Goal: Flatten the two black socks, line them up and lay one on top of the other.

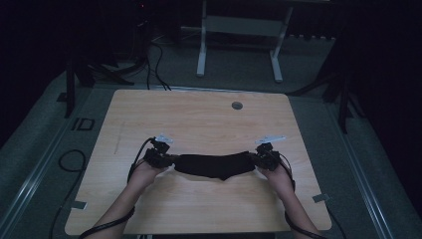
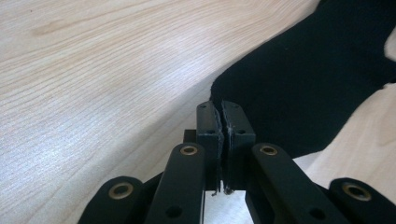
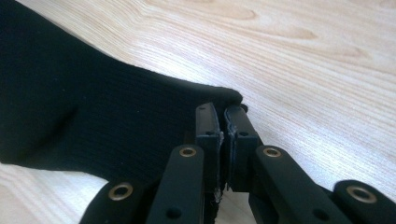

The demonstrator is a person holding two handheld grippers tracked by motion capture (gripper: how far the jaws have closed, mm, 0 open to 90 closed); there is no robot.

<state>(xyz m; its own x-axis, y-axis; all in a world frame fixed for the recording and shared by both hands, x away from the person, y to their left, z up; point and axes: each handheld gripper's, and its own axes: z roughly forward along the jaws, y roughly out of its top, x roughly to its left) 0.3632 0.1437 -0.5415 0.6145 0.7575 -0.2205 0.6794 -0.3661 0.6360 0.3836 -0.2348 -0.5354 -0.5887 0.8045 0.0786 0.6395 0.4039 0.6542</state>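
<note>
A black knitted cloth (image 1: 213,166) hangs stretched between both grippers just above the wooden table (image 1: 199,119), sagging in the middle. My left gripper (image 1: 171,159) is shut on the cloth's left end; in the left gripper view its jaws (image 2: 220,108) pinch the edge of the cloth (image 2: 303,88). At the cloth's right end my right gripper (image 1: 253,160) is shut on the fabric, and in the right gripper view the jaws (image 3: 222,112) clamp a corner of the ribbed cloth (image 3: 93,112). A hand holds each gripper from the near side.
A round grey grommet (image 1: 237,105) sits near the table's far edge. Beyond the table stands a white desk frame (image 1: 239,40) on a grey floor, with cables (image 1: 149,64) at the far left. The room around is dark.
</note>
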